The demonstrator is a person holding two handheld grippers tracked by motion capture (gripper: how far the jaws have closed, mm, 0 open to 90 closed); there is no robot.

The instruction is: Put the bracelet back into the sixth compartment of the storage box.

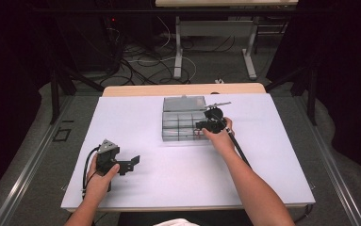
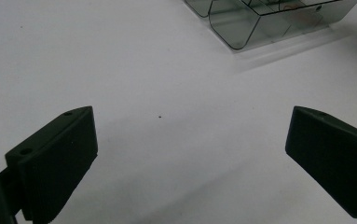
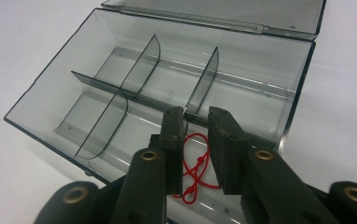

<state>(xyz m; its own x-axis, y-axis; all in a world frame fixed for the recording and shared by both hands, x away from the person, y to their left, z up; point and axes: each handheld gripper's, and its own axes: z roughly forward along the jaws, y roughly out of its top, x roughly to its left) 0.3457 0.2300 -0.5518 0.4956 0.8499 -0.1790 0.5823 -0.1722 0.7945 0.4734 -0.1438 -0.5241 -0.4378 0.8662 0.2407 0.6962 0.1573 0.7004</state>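
Right gripper point(image 1: 205, 126) was over the near-right part of the clear compartment box point(image 1: 184, 120), which sat mid-table toward the far side, lid point(image 1: 184, 103) folded back on its far edge. Right forearm came in diagonally from bottom right, wrist bent so the jaws pointed left and down into the box. In the right gripper view the jaws point(image 3: 198, 140) stood a narrow gap apart, not pressing on anything. A red string point(image 3: 195, 172) lay loose on the floor of the near-right compartment, directly below and between the jaw tips, part hidden behind them; can't tell if it touched the left jaw. Other compartments in that view looked bare.

Left gripper point(image 1: 132, 163) sat well apart from the box at near left on the white table point(image 1: 121, 117), hand wrapped around its body, forearm coming up from the bottom edge, jaws pointing right toward the table centre. Left gripper view: jaws wide apart point(image 2: 190, 149), bare tabletop between them, box corner point(image 2: 241, 28) at far right.
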